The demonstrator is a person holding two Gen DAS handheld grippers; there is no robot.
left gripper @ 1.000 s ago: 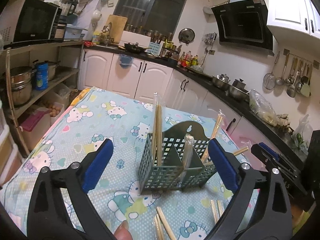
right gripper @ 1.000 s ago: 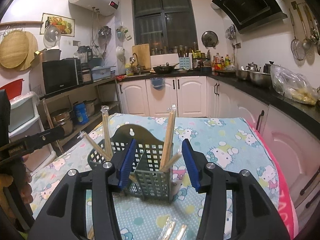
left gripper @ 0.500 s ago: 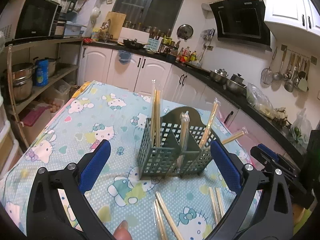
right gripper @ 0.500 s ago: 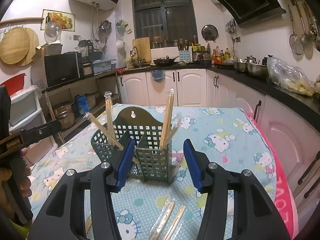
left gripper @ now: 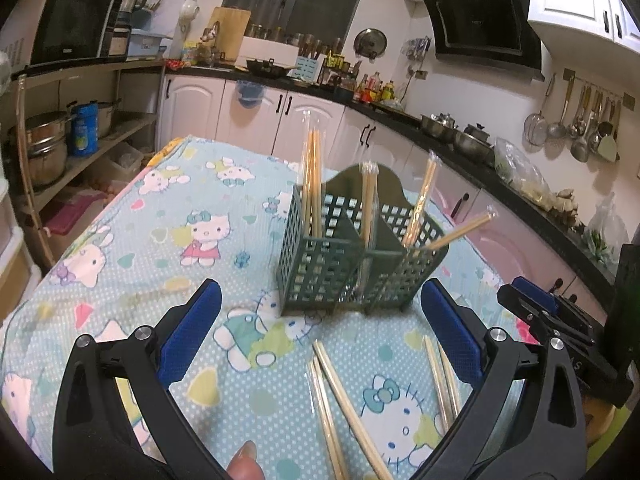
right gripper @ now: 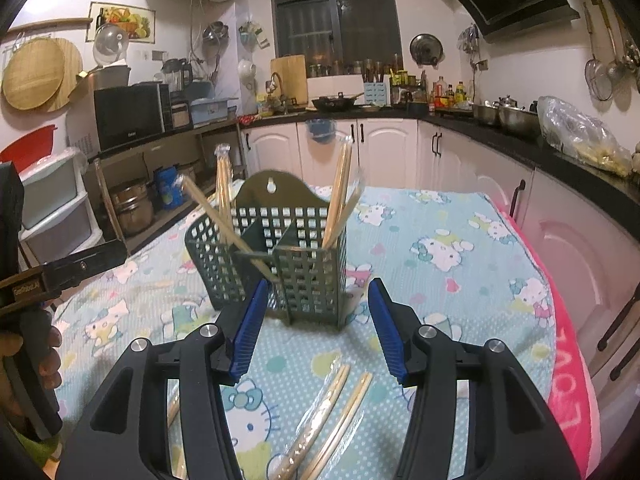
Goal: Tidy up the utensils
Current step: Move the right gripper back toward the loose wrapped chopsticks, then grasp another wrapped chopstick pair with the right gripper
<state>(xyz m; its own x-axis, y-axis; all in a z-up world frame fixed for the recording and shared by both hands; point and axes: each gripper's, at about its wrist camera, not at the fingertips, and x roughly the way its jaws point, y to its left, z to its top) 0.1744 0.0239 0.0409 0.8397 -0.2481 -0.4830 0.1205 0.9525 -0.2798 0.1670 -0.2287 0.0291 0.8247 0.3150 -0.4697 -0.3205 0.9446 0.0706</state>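
A dark green slotted utensil caddy [left gripper: 352, 264] [right gripper: 280, 256] stands upright on the table, holding several wrapped pairs of chopsticks [left gripper: 312, 184] [right gripper: 340, 196]. More wrapped chopsticks lie flat on the cloth in front of it, one pair [left gripper: 344, 408] and another [left gripper: 440, 380] in the left wrist view, and a pair [right gripper: 328, 412] in the right wrist view. My left gripper [left gripper: 316, 328] is wide open above the cloth, short of the caddy, with nothing in it. My right gripper [right gripper: 316, 320] is open just in front of the caddy, with the flat chopsticks below it.
A blue cartoon-cat tablecloth [left gripper: 168, 248] covers the table, with a pink towel edge [right gripper: 568, 380] at the right. White cabinets and a black counter [right gripper: 540, 148] with pots run behind. A shelf [left gripper: 80, 132] with pots and a microwave stands at the left.
Both grippers have sunk and tipped downward, so the caddy sits higher in each view and the flat chopsticks on the cloth show more. The right jaws stand slightly wider.
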